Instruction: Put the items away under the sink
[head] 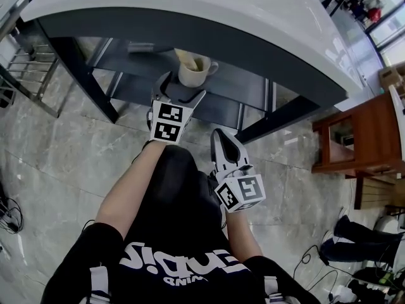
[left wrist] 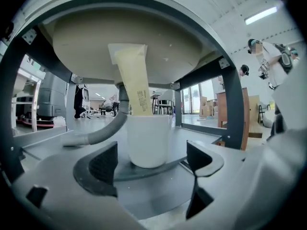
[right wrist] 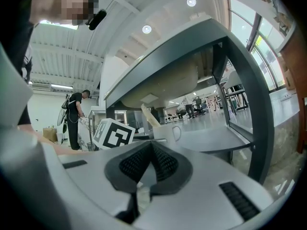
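Looking down in the head view, we see the left hand-held gripper (head: 181, 92) extended under the sink (head: 209, 18). Its jaws are spread to either side of a white mug (head: 193, 72), which stands on the dark surface (head: 253, 84) just ahead of it. A cream pouch (head: 185, 58) leans out of the mug. The right hand-held gripper (head: 220, 137) hangs short of the surface, behind and to the right of the left one.

In the left gripper view, the left hand-held gripper (left wrist: 151, 159) is released, jaws well apart. The mug (left wrist: 148, 140) stands upright just past their tips, centred between them. The pouch (left wrist: 133, 80) rises from it, tilted left. A grey hose (left wrist: 103, 133) curves down left of the mug.

In the right gripper view, the right hand-held gripper (right wrist: 151, 150) is clenched, pads meeting on nothing. Ahead of it the mug (right wrist: 168, 133) sits on the surface (right wrist: 211, 137).
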A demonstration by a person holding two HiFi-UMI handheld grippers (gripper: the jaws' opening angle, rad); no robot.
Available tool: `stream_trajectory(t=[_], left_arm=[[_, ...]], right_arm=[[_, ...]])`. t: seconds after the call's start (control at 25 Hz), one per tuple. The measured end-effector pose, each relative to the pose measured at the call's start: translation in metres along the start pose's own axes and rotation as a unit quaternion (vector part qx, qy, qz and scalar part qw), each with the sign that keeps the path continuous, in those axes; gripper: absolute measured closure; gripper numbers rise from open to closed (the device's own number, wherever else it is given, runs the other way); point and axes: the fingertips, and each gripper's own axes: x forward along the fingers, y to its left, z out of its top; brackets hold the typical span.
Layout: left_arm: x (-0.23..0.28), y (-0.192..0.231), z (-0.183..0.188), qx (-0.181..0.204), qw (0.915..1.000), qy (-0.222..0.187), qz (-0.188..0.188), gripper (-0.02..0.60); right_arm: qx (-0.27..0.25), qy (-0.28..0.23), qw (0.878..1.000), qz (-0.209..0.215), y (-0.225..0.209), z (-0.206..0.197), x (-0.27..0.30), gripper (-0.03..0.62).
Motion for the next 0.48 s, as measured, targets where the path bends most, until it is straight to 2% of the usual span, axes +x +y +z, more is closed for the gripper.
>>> stream_trajectory(t=[0.32,0.36,0.48], left_arm=[[-0.051,0.0,-0.001,-0.044,0.9986,-0.003,-0.028,0.123],[-0.057,0.001,-0.003,-0.049,0.9984,-0.003,-0.028,0.148],[-0.075,0.004,-0.006,-0.049,0.9986,-0.011,-0.016,0.328]], right_arm=[[0.0,0.0,1.0,0.004,0.007,-0.001,0.005,0.576],[0.0,0.0,1.0,0.004,0.008,-0.001,0.006,0.576],[-0.002,-0.001,1.0,0.007,0.013,-0.001,0.007,0.576]])
